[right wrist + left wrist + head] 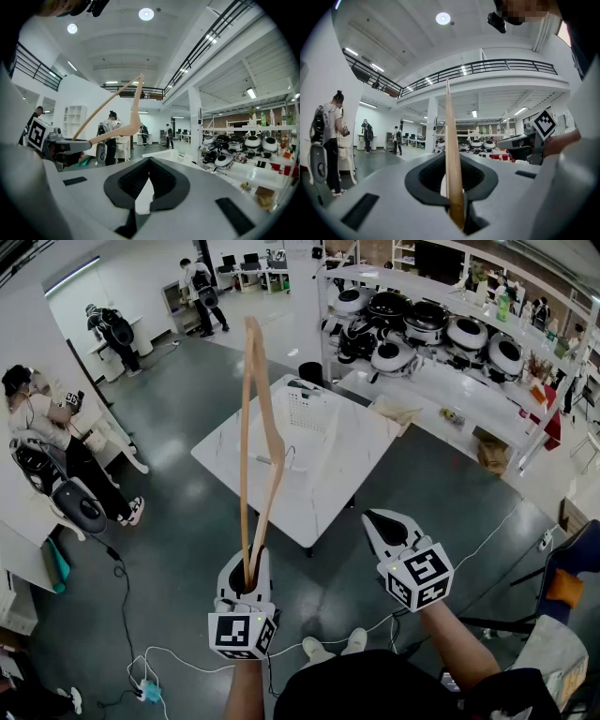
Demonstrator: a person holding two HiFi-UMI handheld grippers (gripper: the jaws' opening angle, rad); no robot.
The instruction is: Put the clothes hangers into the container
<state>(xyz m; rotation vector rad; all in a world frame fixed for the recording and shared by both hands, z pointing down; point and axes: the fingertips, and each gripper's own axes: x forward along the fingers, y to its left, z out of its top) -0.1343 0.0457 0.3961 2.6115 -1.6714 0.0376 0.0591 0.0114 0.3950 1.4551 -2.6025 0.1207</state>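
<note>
Task at its carrying stage: I am holding one wooden hanger (258,456) in the air, short of the near edge of the tabletop (347,465), and well apart from the white perforated basket (305,409) that is standing at the far corner. The hanger is not yet going into the basket; whether the basket is already holding any hangers I cannot tell, since its inside is too pale and small to read. What is left, as I am judging it, is the reach across the tabletop, the lowering and the release. My left tool (246,589) is clamping narrowly on the end of one hanger arm, so the hanger is standing upright above it. My right tool (380,521) is waiting beside it, jaws drawn together, carrying nothing.
</note>
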